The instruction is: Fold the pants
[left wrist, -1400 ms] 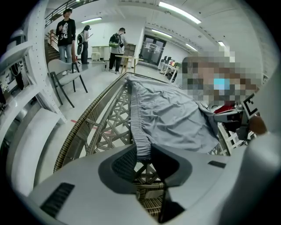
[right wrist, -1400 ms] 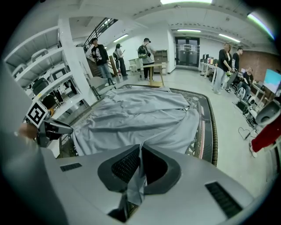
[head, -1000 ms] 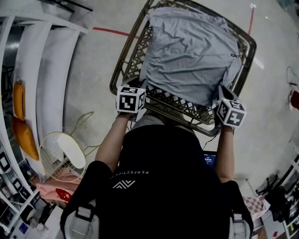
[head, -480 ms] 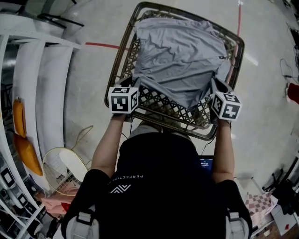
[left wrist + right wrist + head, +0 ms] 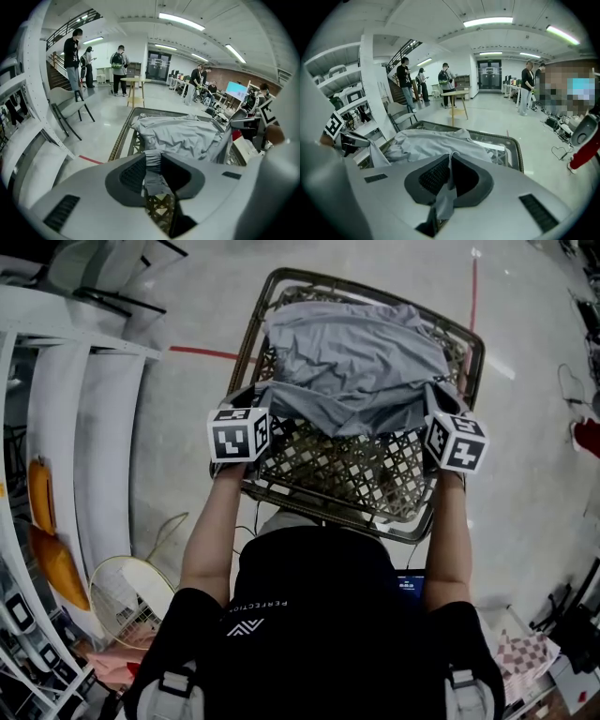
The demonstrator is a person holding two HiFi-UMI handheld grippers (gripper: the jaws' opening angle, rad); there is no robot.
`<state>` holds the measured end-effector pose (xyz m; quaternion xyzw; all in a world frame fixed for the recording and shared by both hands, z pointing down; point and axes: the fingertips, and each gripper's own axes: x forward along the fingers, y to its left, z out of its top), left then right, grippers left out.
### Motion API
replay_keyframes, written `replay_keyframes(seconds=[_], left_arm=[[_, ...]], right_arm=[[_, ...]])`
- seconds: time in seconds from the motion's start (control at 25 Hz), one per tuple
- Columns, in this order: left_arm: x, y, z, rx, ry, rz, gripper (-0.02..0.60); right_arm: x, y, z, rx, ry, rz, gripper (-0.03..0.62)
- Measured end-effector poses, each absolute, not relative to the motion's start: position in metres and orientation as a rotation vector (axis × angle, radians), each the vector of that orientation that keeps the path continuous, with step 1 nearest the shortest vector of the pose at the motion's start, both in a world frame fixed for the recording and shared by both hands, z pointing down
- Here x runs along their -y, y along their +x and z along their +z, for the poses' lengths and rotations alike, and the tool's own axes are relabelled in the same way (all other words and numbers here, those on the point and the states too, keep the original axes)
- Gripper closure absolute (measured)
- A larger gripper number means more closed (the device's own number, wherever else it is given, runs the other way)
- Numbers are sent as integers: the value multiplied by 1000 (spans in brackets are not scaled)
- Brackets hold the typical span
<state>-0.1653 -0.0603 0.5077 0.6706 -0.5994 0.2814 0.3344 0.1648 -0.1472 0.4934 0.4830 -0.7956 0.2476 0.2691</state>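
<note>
Grey pants (image 5: pixel 356 362) lie on a wicker table (image 5: pixel 347 474) with a glass top. My left gripper (image 5: pixel 258 401) is shut on the near left corner of the pants, a bunched hem (image 5: pixel 153 169) pinched between its jaws. My right gripper (image 5: pixel 433 407) is shut on the near right corner, a thin fold of cloth (image 5: pixel 449 180) between its jaws. Both corners are lifted and carried toward the far side, so the near half of the pants (image 5: pixel 180 135) doubles over the far half. The near part of the table lattice lies bare.
White curved chairs (image 5: pixel 94 409) stand at the left, with a round wire basket (image 5: pixel 122 592) near my feet. Red tape lines (image 5: pixel 199 353) mark the floor. Several people (image 5: pixel 73 51) and a wooden stool (image 5: pixel 135 91) stand farther off in the hall.
Both grippers have lifted and moved away from me over the table, carrying the near edge of the pants. More of the table lattice now shows.
</note>
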Motion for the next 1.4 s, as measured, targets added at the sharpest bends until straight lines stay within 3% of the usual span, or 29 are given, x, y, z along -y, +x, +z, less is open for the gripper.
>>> replay_keyframes(seconds=[0.72,1.4], left_arm=[[167,-194,470,1683,1770,669,477],[223,-220,504,1684,1709,709,477]], right_arm=[[287,182,439,2160,1437,442,551],[350,163,467,2127,1456,463,551]])
